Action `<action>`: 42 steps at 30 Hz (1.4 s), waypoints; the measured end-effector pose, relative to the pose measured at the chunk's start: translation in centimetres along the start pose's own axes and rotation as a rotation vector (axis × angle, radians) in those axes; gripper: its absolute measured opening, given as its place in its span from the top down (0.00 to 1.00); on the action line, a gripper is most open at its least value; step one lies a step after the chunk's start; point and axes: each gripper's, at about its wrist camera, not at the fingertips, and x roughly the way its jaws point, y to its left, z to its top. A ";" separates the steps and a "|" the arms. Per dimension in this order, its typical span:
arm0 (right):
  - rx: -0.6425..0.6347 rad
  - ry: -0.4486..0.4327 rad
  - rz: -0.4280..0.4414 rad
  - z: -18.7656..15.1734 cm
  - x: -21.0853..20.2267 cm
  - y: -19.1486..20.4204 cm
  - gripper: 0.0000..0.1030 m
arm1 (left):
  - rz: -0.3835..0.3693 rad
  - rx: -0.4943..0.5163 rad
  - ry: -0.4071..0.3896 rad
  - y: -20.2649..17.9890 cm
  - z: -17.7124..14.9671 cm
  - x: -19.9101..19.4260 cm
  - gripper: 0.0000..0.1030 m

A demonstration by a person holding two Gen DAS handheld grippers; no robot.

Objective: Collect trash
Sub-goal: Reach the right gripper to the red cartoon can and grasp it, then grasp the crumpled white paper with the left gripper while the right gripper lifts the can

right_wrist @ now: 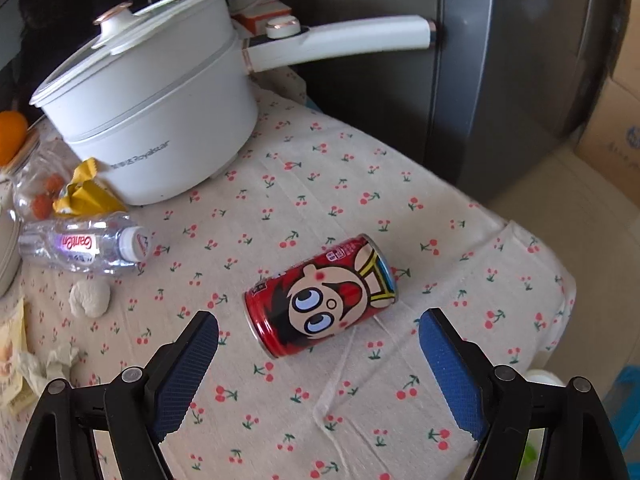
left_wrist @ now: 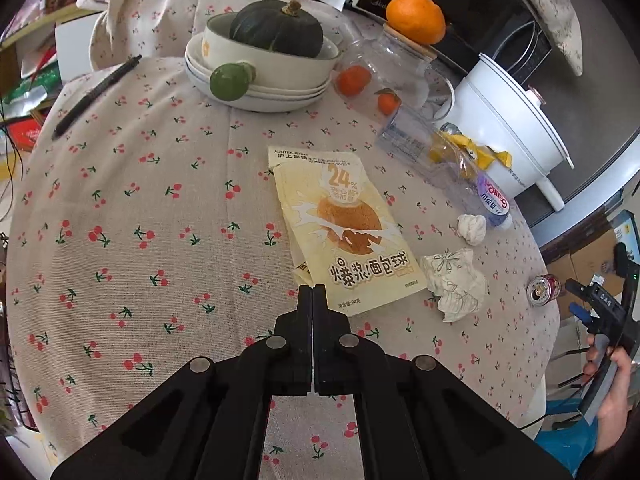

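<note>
A cherry-print tablecloth (right_wrist: 320,184) covers the table — a dark grey fridge (right_wrist: 500,80) stands just behind.

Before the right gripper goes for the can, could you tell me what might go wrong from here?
1. The red can lies on its side between the open right gripper fingers; a nudge could roll it toward the table edge.
2. The left gripper, shut and empty, overlaps the snack bag corner in its view and may catch it.
</note>
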 end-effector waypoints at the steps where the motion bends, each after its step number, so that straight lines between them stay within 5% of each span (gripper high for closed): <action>1: 0.033 0.016 -0.002 0.2 0.7 -0.2 0.17 | -0.013 -0.009 0.001 0.1 0.0 -0.3 1.00; 5: 0.132 0.054 -0.017 0.3 2.7 -0.7 0.17 | -0.041 -0.017 0.030 0.3 0.5 -0.7 0.97; 6: 0.141 0.061 -0.017 0.4 3.1 -0.7 0.17 | -0.025 -0.009 0.039 0.1 0.7 -0.6 0.88; 9: 0.145 0.078 -0.018 0.5 4.1 -0.6 0.17 | -0.012 -0.006 0.020 -0.7 1.1 -0.3 0.35; 10: 0.151 0.080 -0.010 0.5 4.4 -0.7 0.17 | -0.017 -0.012 0.011 -0.9 1.3 0.0 0.34; 16: 0.177 0.121 0.042 0.3 6.1 -0.7 0.22 | -0.028 -0.075 0.074 -1.2 1.5 2.9 0.34; 19: 0.164 0.155 0.048 -0.1 7.1 -0.2 0.34 | 0.126 -0.014 -0.037 -2.2 1.3 1.8 0.34; 21: 0.117 0.137 0.027 -0.2 7.1 0.4 0.46 | 0.147 0.066 -0.092 -3.6 1.1 1.0 0.34; 32: 0.007 0.105 0.054 -1.4 4.5 0.2 0.46 | -0.017 0.252 0.006 -13.1 -1.1 4.9 0.35; 36: -0.043 0.099 0.060 -2.0 2.9 -0.4 0.46 | 0.032 0.260 0.031 -14.5 -1.5 7.3 0.53; 42: -0.094 0.102 0.052 -3.6 0.6 -1.3 0.46 | -0.008 0.175 0.022 -14.1 -1.4 6.4 0.70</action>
